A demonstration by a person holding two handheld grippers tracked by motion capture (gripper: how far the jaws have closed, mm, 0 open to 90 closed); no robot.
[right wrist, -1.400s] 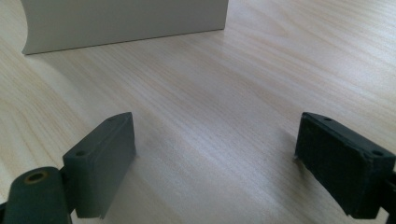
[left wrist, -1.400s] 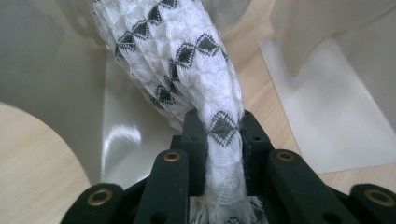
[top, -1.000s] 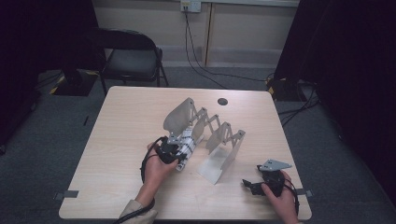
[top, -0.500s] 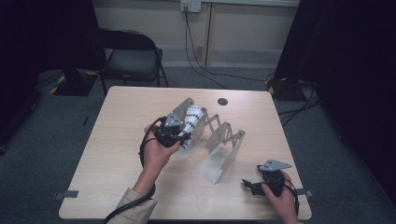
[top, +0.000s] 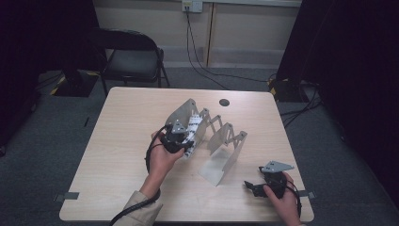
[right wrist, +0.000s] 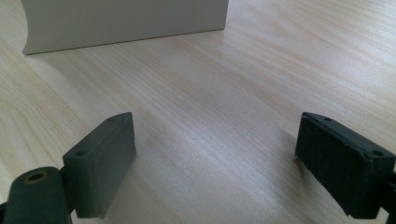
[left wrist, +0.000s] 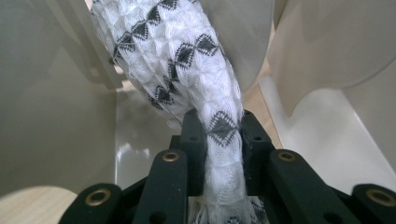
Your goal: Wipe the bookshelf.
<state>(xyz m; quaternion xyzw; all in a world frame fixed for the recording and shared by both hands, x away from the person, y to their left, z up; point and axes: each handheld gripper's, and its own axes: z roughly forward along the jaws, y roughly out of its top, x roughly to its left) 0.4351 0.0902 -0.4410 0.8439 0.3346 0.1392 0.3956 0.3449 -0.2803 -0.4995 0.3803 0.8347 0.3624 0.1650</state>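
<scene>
Surface [top: 117, 141] of pale wood carries the whole job, with a folding chair [top: 131, 59] on the floor behind its far edge and a small dark disc [top: 224, 102] near that edge. In the middle stands an accordion rack [top: 226, 146] of pale beige panels joined by zigzag links, running from the middle toward the right front. At the rack's near-left end the left claw [left wrist: 223, 140] is closed tight on a white cloth [left wrist: 187, 70] with black diamond marks, rolled or bunched into a thick bundle. From the high view the cloth [top: 190, 129] sits against the tallest panel, lifted off the wood; the left gripper view shows its free end rising between two panels while the pinched end stays in the claw. The right claw [right wrist: 215, 158] rests low over bare wood at the front right corner, jaws wide apart with nothing between them, well apart from the rack apart from one panel foot seen ahead of it.

Judging by this, the work seems to be loading the cloth into a rack slot, and it looks roughly midway: the cloth is gripped, raised and at the slot. Seating it fully and letting go remain; whether other slots are meant to be filled cannot be told.
</scene>
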